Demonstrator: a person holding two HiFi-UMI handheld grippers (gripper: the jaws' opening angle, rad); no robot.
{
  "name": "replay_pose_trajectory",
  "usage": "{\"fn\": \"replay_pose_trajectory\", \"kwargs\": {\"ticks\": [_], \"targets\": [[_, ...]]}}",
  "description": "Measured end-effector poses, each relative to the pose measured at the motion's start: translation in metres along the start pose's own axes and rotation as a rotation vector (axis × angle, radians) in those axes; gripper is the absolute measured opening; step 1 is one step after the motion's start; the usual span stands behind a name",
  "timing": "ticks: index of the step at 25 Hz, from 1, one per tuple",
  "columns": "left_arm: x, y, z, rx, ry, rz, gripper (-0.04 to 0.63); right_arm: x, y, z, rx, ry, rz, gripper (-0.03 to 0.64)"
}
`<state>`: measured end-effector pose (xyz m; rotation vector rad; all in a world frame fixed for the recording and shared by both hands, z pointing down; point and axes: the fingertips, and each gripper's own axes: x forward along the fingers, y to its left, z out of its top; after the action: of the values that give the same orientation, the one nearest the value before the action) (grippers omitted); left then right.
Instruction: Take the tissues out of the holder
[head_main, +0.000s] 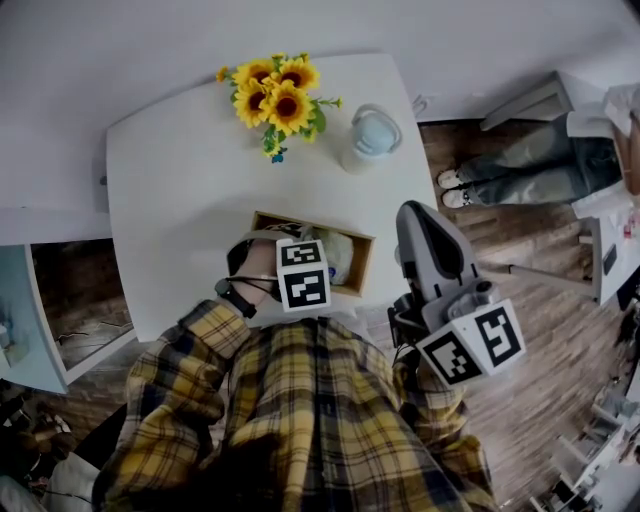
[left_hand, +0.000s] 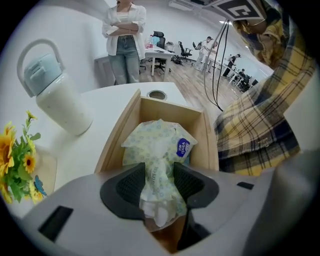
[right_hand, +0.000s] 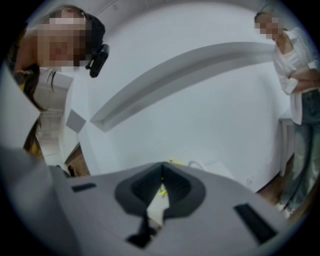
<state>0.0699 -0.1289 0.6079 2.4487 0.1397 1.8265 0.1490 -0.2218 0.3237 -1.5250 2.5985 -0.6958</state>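
Observation:
A wooden holder (head_main: 310, 224) sits near the front edge of the white table (head_main: 180, 200). Inside it is a pale patterned tissue pack (head_main: 337, 255) with a blue label. My left gripper (head_main: 305, 247) reaches into the holder from the front. In the left gripper view the holder (left_hand: 116, 136) lies straight ahead, and the left gripper (left_hand: 159, 172) is shut on the near end of the tissue pack (left_hand: 157, 142), whose wrapper bunches between the dark pads. My right gripper (head_main: 412, 212) hangs raised off the table's right edge. In its own view the right gripper (right_hand: 161, 177) has its tips together, holding nothing.
A bunch of sunflowers (head_main: 280, 100) (left_hand: 17, 160) and a pale lidded jug (head_main: 368, 138) (left_hand: 55, 95) stand behind the holder. A person (head_main: 530, 165) (left_hand: 125, 35) stands on the wooden floor at the right. A light blue cabinet (head_main: 30, 310) lies to the left.

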Motion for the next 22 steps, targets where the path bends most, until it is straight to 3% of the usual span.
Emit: {"fn": "replay_pose_trajectory", "kwargs": {"ticks": [14, 22], "targets": [[0.0024, -0.0037, -0.0036, -0.019, -0.012, -0.056, 0.073, 0.0028, 0.0028, -0.0029, 0.007, 0.007, 0.002, 0.012], [-0.0035, -0.0007, -0.0026, -0.041, -0.037, -0.043, 0.048, -0.0002, 0.0043, -0.0023, 0.007, 0.004, -0.001, 0.012]]}}
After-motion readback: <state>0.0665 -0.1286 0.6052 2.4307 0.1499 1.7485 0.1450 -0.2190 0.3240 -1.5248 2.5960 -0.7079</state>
